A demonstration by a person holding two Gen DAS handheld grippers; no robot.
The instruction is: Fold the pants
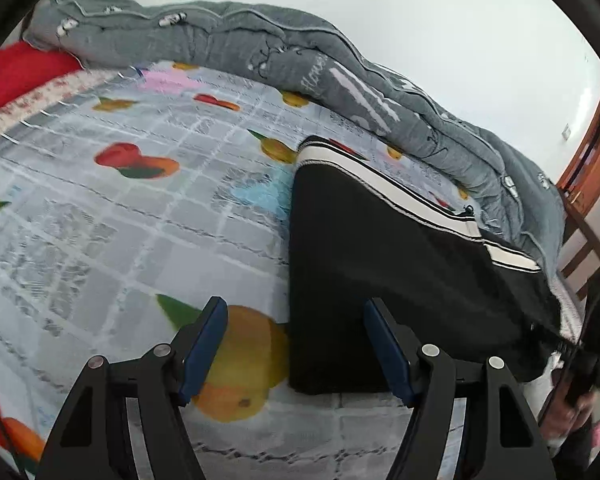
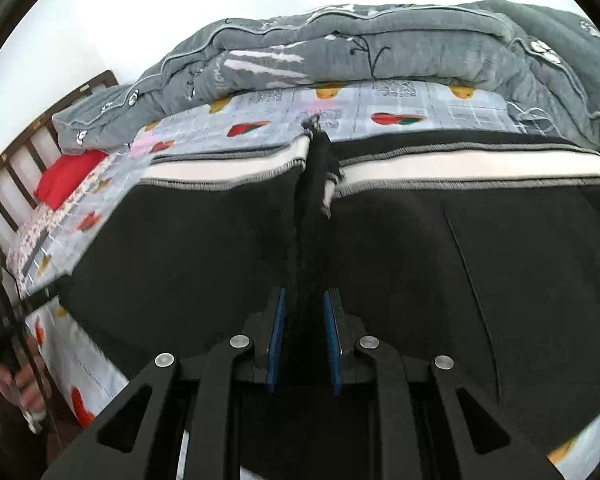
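The black track pants [image 2: 440, 264] with a white side stripe lie on the fruit-print bedsheet [image 1: 112, 208], filling the middle of the right wrist view. The right gripper [image 2: 305, 320] is clamped on a raised fold of the dark cloth at lower centre. The left gripper [image 1: 294, 344] hangs with jaws apart (nothing between them) over the sheet, at the pants' left edge. A grey quilt [image 1: 228, 44] runs along the top.
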